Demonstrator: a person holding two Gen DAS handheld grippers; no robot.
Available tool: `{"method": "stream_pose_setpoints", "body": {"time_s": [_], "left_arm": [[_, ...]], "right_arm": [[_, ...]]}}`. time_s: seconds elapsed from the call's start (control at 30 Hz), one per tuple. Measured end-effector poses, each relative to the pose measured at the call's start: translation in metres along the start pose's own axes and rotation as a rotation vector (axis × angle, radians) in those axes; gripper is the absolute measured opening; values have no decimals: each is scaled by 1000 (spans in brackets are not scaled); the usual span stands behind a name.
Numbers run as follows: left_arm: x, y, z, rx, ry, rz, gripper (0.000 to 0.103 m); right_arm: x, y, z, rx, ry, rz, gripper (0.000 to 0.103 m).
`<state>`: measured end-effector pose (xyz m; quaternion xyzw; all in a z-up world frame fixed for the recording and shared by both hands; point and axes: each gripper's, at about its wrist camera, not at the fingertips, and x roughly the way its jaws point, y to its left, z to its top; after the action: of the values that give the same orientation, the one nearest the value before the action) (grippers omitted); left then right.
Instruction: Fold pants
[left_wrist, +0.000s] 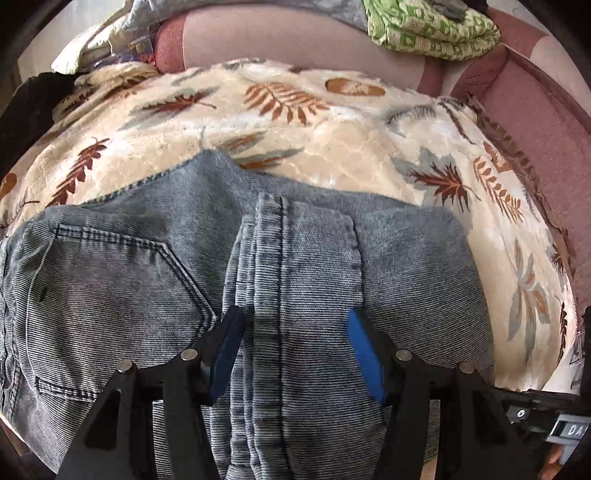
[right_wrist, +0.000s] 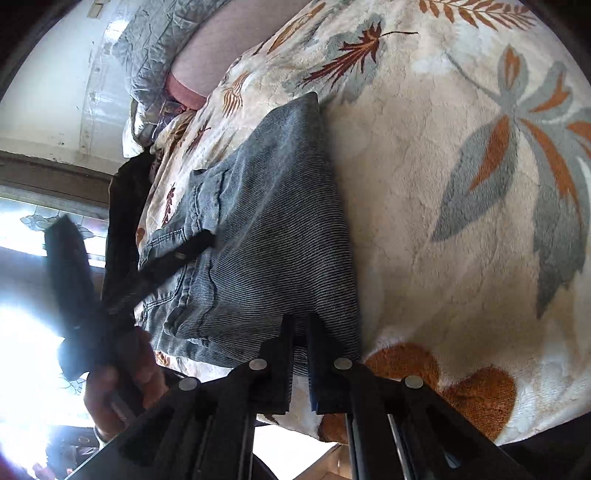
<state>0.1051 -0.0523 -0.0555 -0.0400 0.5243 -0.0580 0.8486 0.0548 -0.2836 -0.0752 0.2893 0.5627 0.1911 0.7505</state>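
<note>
Leaf-print plush blanket (left_wrist: 332, 147) covers the bed, pinkish sofa upholstery (left_wrist: 295, 40) behind at 12 o'clock, a green patterned cloth (left_wrist: 424, 29) at 1 o'clock. Grey-blue denim pants (left_wrist: 295, 258) lie on the blanket toward its near edge, already doubled into a thick stack; a back pocket (left_wrist: 122, 273) faces up at 9 o'clock and a heavy seam ridge (left_wrist: 273, 295) runs down the middle. Left hand-held gripper (left_wrist: 293, 354) sits spread wide over that ridge, blue pads either side, nothing pinched as far as I can judge. Right hand-held gripper (right_wrist: 301, 354) has its fingers drawn nearly together at the denim's near edge at 6 o'clock; it looks to pinch the fabric, but the contact is in shadow, so uncertain. Judgement: pin the stack by the seam with the left, lift the edge with the right, keeping layers aligned and thick seams from skewing. Hard to read: the layer count; the pants' lower end, cut off below; glare at 8 o'clock washes out the room; the other gripper there is blurred.
</note>
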Motion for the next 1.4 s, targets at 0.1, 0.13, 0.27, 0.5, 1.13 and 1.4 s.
{"method": "stream_pose_setpoints", "body": {"time_s": [0.1, 0.13, 0.27, 0.5, 1.13, 1.4], "left_arm": [[-22, 10, -8, -73, -28, -88, 59], [-29, 11, -13, -66, -49, -89, 59], [-37, 12, -40, -46, -35, -87, 59], [-41, 2, -59, 15, -62, -39, 59], [-33, 6, -70, 58, -86, -64, 64], [-77, 50, -72, -145, -182, -162, 64]], "right_arm": [[-17, 13, 10, -30, -68, 35, 16], [-20, 16, 16, -28, -78, 56, 22], [-4, 24, 35, -16, -78, 111, 45], [17, 18, 39, 1, -2, 38, 49], [13, 22, 101, 22, -103, 49, 61], [19, 12, 37, -25, -58, 32, 73]]}}
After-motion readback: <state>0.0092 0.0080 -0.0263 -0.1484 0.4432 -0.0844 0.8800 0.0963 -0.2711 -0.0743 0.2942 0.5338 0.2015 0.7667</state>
